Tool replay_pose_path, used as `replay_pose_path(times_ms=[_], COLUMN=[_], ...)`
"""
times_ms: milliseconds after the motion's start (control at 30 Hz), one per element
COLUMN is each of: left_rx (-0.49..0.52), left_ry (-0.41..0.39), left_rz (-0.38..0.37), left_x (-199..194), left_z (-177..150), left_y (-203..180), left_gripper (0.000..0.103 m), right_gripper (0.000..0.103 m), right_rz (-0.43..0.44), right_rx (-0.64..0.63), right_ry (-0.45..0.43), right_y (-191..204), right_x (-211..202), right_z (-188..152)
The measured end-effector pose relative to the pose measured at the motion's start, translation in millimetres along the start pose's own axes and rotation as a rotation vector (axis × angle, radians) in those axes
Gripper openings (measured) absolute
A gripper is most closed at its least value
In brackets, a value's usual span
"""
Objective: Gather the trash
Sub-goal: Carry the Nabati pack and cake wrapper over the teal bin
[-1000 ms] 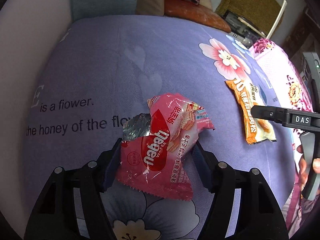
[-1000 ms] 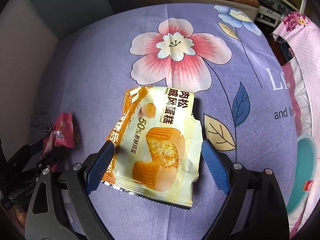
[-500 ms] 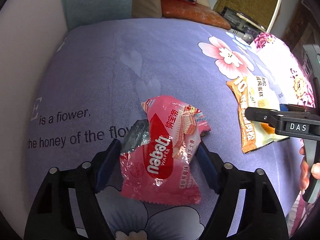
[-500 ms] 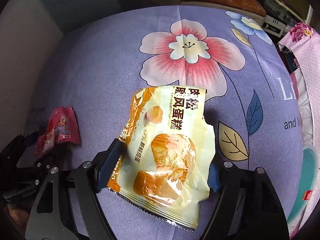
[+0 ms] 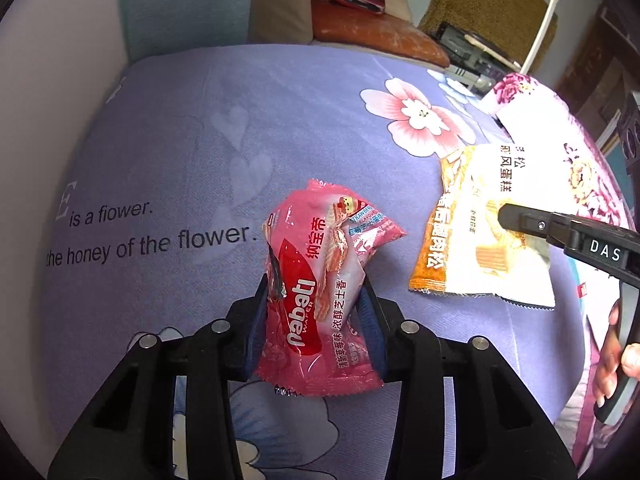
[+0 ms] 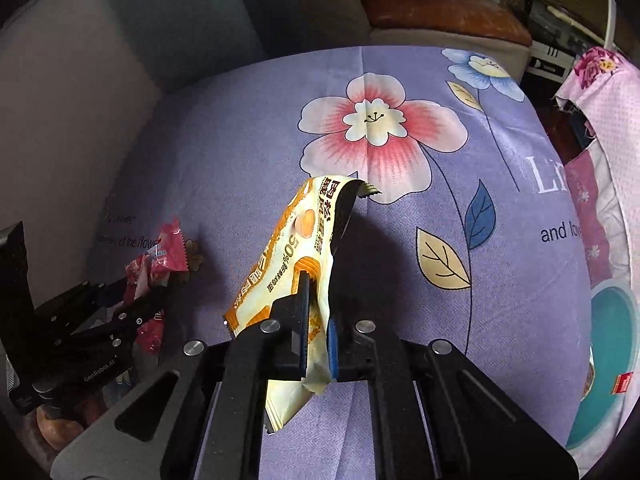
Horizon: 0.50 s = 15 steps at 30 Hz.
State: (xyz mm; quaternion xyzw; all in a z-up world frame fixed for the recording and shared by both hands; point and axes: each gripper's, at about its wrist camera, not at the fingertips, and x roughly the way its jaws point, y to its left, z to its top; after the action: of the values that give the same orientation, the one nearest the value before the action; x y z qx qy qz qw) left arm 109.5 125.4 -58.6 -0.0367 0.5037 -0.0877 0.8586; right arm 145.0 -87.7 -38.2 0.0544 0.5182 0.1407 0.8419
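Left tool (image 5: 316,312) clamped on the lower half of the pink wafer wrapper (image 5: 320,280), blue pads pressing both sides, crumpled top sticking forward over the purple flowered bedsheet (image 5: 200,120) near the printed words. Right tool (image 6: 318,332) pinched tight on the yellow cake wrapper (image 6: 296,248), folded edge-up between the fingers, upper end curling above the sheet in front of the big pink flower print (image 6: 376,128). Seen from the left wrist, yellow cake wrapper (image 5: 480,232) just right of the pink one, apart from it. Teal basin (image 6: 600,344) at the bed's right edge.
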Motion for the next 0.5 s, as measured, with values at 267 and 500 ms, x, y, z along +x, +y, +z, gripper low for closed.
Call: replay_pose_path(times_ms=[267, 500], left_rx=[0.070, 0.128], left_ry=[-0.020, -0.020], left_rz=[-0.035, -0.057], left_x=[-15, -18], left_z=[0, -2], left_y=[-52, -103], left_gripper=[0.042, 0.042], right_gripper=[0.007, 0.006], right_rz=[-0.024, -0.019], right_rx=[0.048, 0.093], right_ry=[-0.088, -0.148], right_y=[-39, -72], right_x=[-47, -82], right_z=[-11, -24])
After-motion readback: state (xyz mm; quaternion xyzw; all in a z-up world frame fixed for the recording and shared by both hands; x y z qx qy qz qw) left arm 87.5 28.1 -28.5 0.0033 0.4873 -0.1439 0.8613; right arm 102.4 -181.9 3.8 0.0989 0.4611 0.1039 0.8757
